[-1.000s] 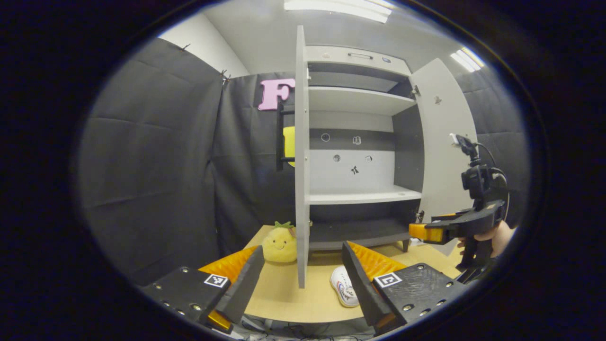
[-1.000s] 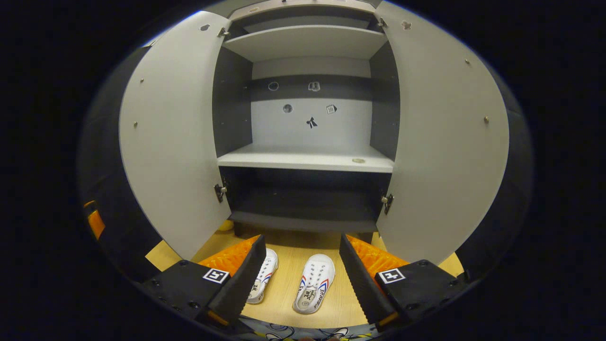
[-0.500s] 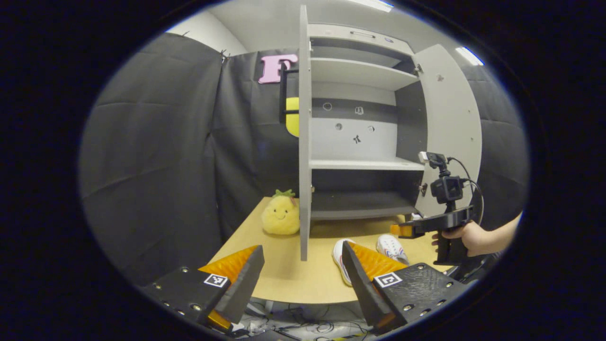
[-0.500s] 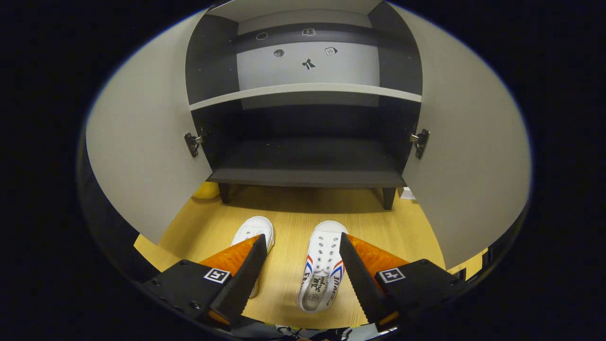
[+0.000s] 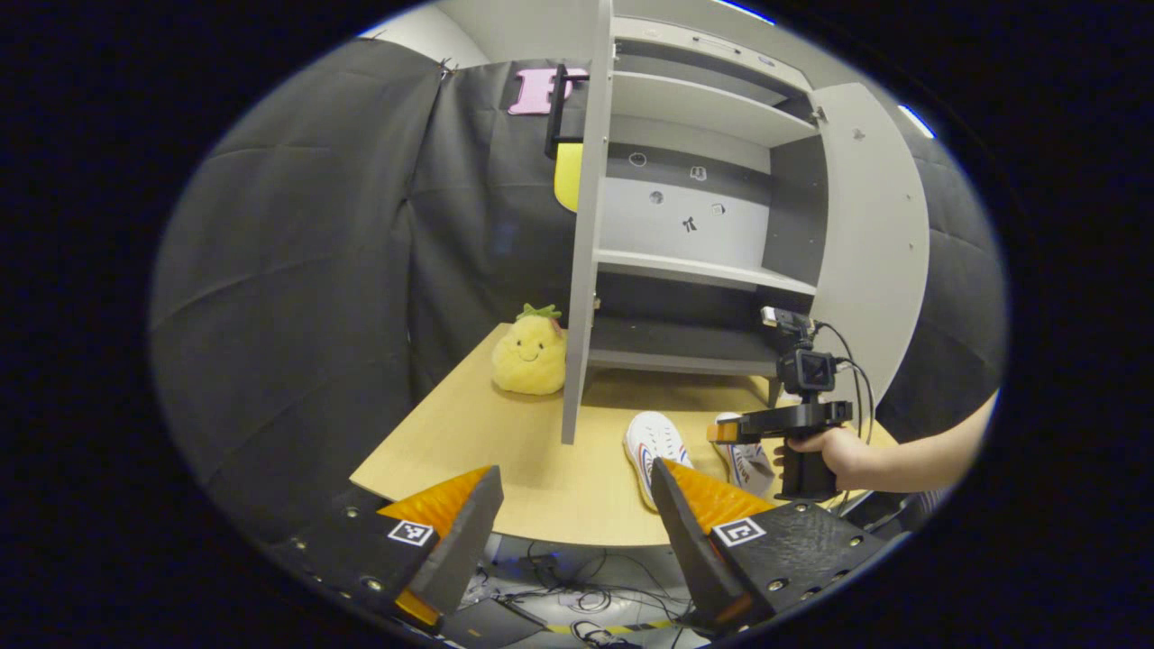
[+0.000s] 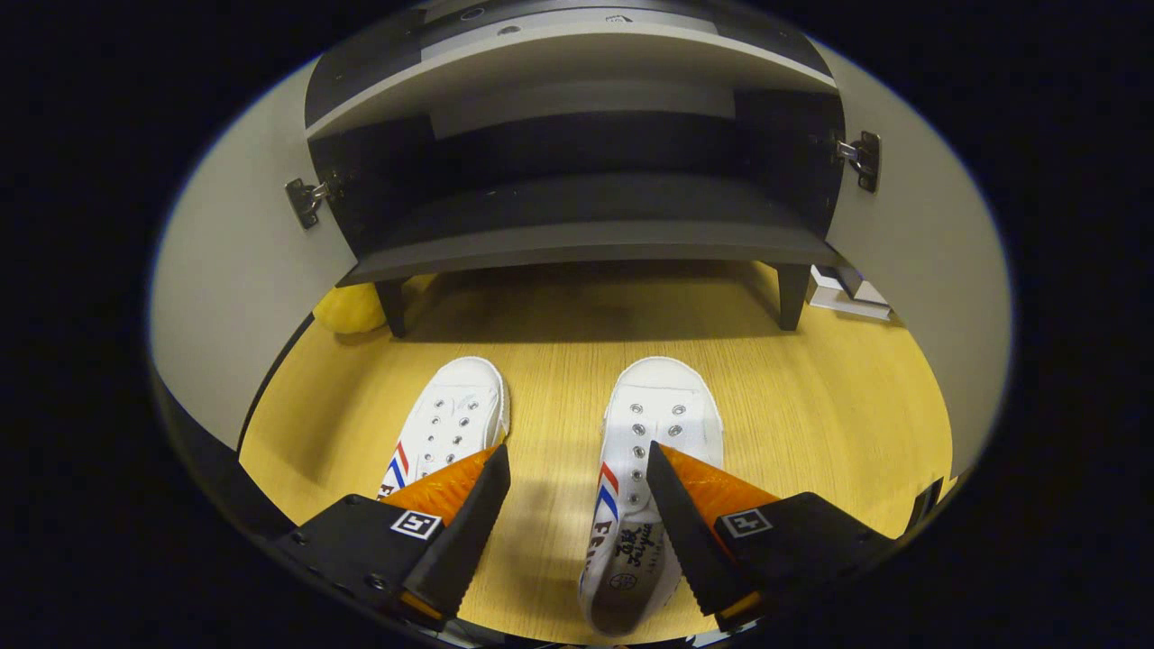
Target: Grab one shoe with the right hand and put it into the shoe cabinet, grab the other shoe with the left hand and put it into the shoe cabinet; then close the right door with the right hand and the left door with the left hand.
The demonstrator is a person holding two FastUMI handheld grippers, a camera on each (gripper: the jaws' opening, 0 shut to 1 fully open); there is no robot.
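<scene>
- Two shoes, left shoe point(image 6: 451, 422) and right shoe point(image 6: 651, 451), lie on the table point(image 6: 811, 406) before the open cabinet point(image 6: 586, 234).
- Right gripper point(image 6: 577, 491) gapes empty above the right shoe.
- Left gripper point(image 5: 577, 509) gapes empty too.

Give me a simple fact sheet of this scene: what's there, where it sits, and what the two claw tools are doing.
shoes: right shoe and left shoe, white, side by side on the wooden table, toes toward the cabinet
shoe cabinet: both doors open, shelves bare
right gripper: open, above the table, one finger over the right shoe, not gripping it
left gripper: open, held back at the table's near edge
plush toy: yellow, on the table beside the left door
</scene>
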